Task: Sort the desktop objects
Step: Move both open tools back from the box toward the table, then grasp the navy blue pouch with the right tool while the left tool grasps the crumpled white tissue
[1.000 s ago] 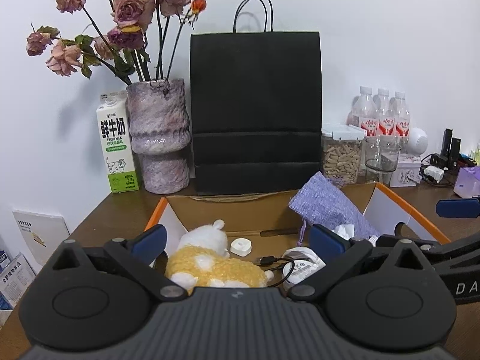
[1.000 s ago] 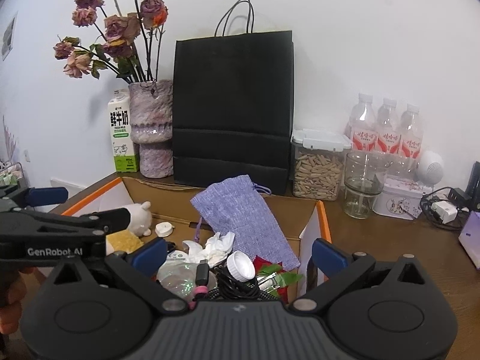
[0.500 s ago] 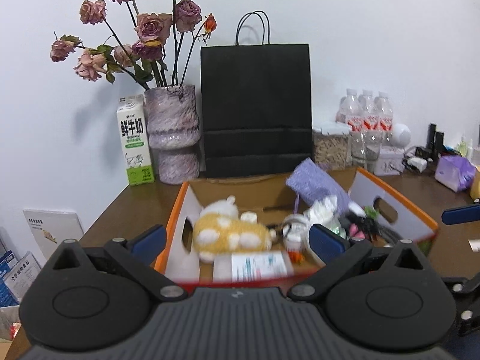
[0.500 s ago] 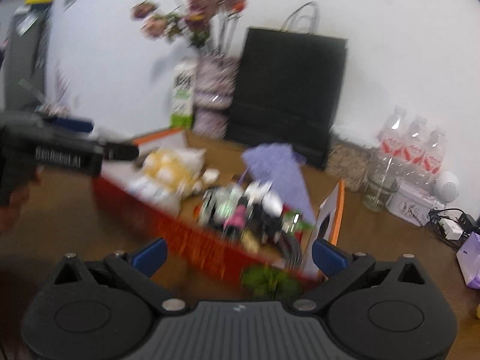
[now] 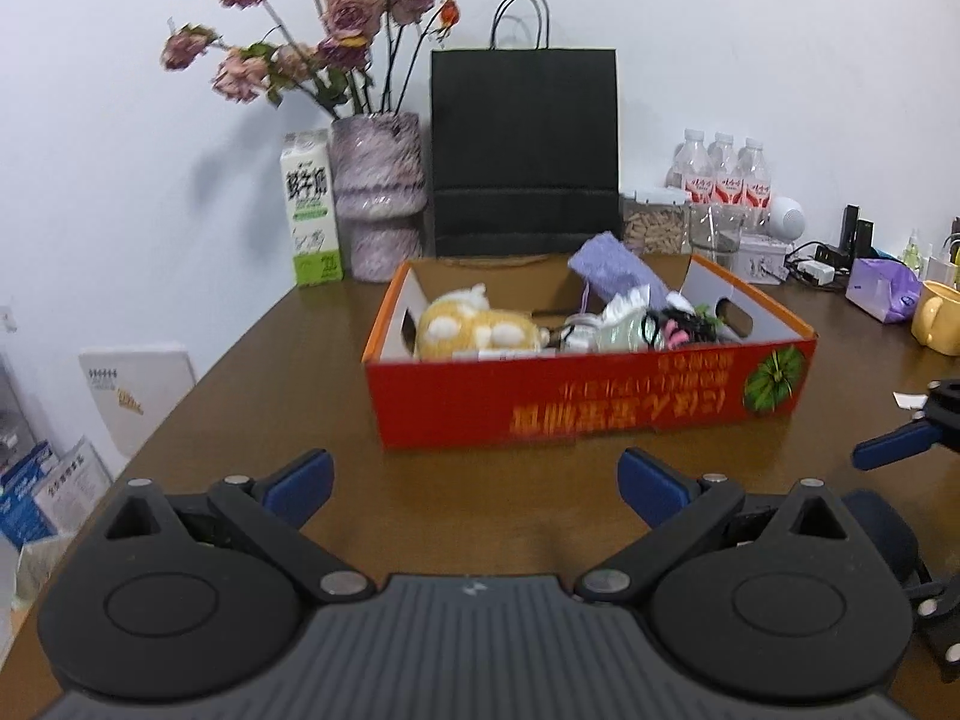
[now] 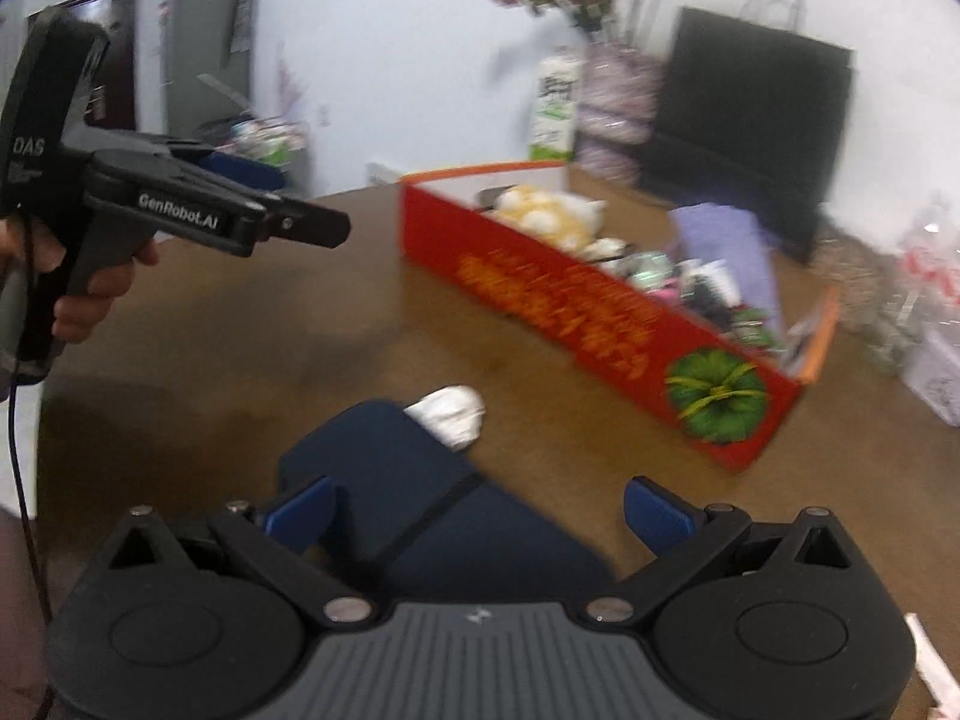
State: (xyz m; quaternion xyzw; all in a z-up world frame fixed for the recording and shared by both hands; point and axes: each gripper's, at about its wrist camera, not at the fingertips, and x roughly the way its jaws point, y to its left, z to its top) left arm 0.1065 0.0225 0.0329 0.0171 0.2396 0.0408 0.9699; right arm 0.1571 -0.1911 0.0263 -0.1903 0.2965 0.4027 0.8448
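Box (image 5: 588,396) before bag (image 5: 524,150)

A home desk against a white wall: dried roses in a vase (image 5: 377,192), milk carton (image 5: 312,207), water bottles (image 5: 723,177).

My desk against a plain white wall

I face a brown wooden tabletop (image 5: 288,372) with a faint sheen, pushed against a bare white wall (image 5: 750,48) that is evenly lit and carries soft grey shadows. To my left, in my right wrist view, the room opens toward a dark doorway (image 6: 114,54) and a tall grey cabinet-like panel (image 6: 204,36), both blurred.
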